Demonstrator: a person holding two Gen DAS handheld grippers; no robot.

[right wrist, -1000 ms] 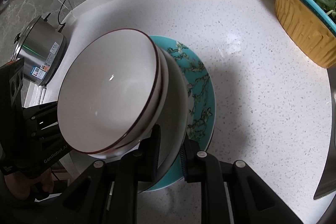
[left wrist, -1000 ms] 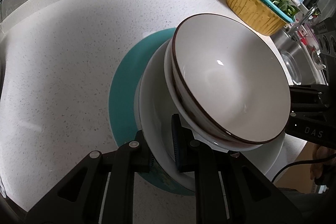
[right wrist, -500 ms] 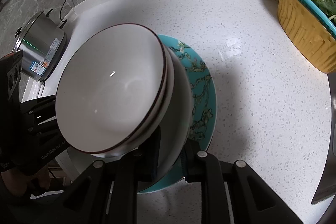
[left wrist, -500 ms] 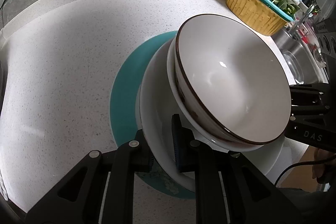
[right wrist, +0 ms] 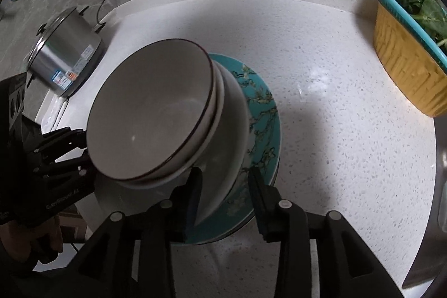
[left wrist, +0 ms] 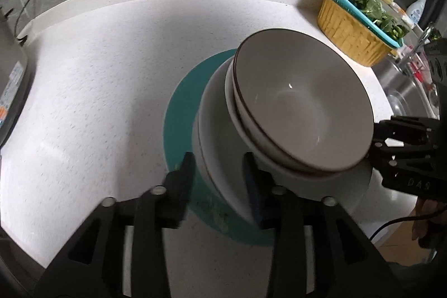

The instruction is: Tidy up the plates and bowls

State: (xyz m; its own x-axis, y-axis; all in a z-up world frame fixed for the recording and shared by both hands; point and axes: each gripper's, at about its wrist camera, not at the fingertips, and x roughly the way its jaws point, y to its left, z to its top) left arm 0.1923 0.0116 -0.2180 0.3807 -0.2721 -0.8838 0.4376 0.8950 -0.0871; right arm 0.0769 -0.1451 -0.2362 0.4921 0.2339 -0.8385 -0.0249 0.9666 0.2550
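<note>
The stack sits in the middle of the white counter (left wrist: 92, 102): two brown-rimmed bowls (left wrist: 304, 108) nested on a white plate (left wrist: 215, 147), which lies on a teal flowered plate (right wrist: 262, 113) flat on the counter. The left gripper (left wrist: 219, 172) and the right gripper (right wrist: 225, 186) face each other across the stack, each straddling the white plate's rim; their jaws have just been opening, and now the pads stand clear of the rim on both sides, so neither has hold of anything. It looks like the stack has been set down and the job now is to let go cleanly. To my eye the safe way is to draw each gripper straight back along its own line, outward from the rim, without lifting first, so no finger catches the plate's edge or nudges the bowls, which sit a little off centre. There is open counter behind the stack and toward the yellow basket of greens (right wrist: 405, 69) on one side; the steel pot (right wrist: 64, 57) stands near the counter's edge on the other, and the front edge lies close by both hands.
</note>
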